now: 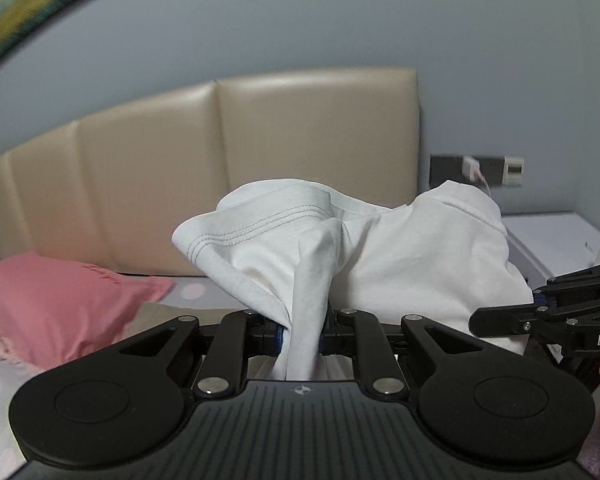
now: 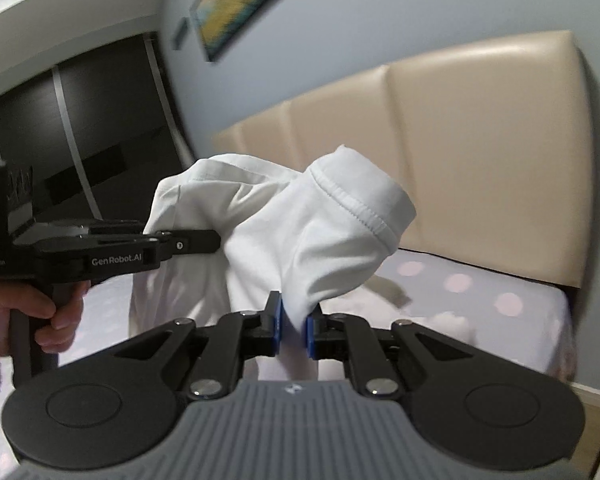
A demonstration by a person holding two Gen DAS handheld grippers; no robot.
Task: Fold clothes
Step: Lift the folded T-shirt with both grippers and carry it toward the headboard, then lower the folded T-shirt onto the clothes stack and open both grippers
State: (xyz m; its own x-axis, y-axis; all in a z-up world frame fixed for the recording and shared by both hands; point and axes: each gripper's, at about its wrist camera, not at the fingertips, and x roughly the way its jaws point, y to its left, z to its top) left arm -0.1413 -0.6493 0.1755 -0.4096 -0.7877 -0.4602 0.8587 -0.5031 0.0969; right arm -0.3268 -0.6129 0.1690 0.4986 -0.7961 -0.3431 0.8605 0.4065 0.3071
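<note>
1. Closest to me: my left gripper [image 1: 303, 334] and right gripper [image 2: 293, 330] are both clamped on bunched bits of the white shirt [image 1: 380, 256].
2. The shirt hangs rumpled in the air between them, above the bed [image 2: 480, 292].
3. No fold visible yet, so I'd say it's barely started; spreading and folding are all still left.

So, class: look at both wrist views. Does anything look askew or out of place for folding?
Yes. The white garment hangs bunched in mid-air between the left gripper and right gripper, both shut on it, its hems twisted rather than spread flat on the bed.
</note>
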